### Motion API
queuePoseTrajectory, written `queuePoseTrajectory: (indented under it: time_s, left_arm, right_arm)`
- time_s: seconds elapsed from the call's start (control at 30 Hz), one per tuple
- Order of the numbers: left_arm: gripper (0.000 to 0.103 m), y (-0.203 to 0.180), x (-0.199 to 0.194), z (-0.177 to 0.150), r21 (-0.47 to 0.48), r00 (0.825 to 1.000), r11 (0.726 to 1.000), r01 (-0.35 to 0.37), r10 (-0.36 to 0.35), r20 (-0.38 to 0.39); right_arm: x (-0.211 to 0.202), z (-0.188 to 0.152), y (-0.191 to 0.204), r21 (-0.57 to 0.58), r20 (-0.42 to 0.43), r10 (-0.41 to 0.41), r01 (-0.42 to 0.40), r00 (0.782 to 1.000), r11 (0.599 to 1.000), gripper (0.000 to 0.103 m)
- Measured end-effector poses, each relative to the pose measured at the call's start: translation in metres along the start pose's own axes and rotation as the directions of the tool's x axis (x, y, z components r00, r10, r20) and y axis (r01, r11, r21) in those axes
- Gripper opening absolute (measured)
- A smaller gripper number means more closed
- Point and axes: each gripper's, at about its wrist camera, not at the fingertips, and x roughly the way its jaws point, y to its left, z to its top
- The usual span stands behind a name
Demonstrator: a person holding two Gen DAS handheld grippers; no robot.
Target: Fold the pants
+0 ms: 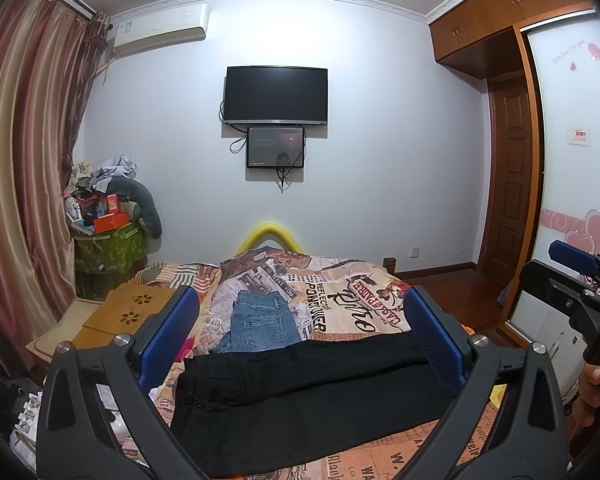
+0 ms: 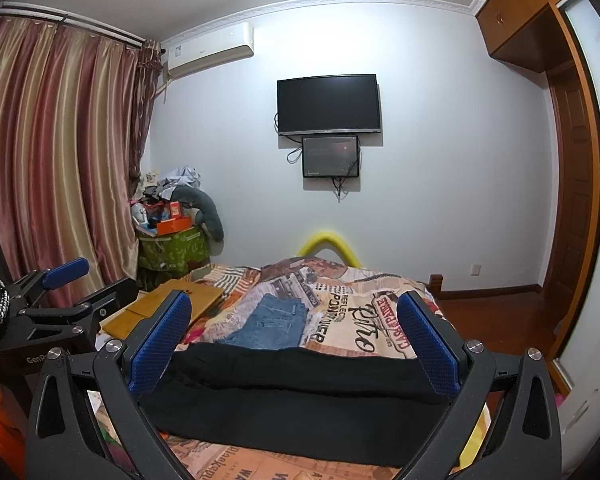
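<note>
Black pants lie across the near end of the bed, waistband to the left in the left wrist view, and they also show in the right wrist view. Folded blue jeans lie just beyond them, also in the right wrist view. My left gripper is open and empty, hovering above the black pants. My right gripper is open and empty above the same pants. The right gripper shows at the right edge of the left wrist view; the left gripper shows at the left of the right wrist view.
The bed has a printed patchwork cover. A wooden lap tray sits at the bed's left side. A green basket piled with clutter stands by the curtain. A wardrobe and door are to the right. A TV hangs on the far wall.
</note>
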Motion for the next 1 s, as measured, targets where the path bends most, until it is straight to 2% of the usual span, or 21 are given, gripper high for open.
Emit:
queuePoseTrajectory:
  time_s: [0.73, 1.0]
  left_arm:
    - [0.103, -0.006, 0.003, 0.005, 0.010, 1.000, 1.000, 0.009, -0.009, 0.000]
    - [0.103, -0.004, 0.015, 0.005, 0.014, 1.000, 1.000, 0.016, -0.016, -0.010]
  right_arm:
    - [0.000, 0.000, -0.008, 0.012, -0.010, -0.008, 0.008, 1.000, 1.000, 0.102]
    - [0.008, 0.000, -0.011, 0.012, -0.022, -0.016, 0.016, 1.000, 1.000, 0.102]
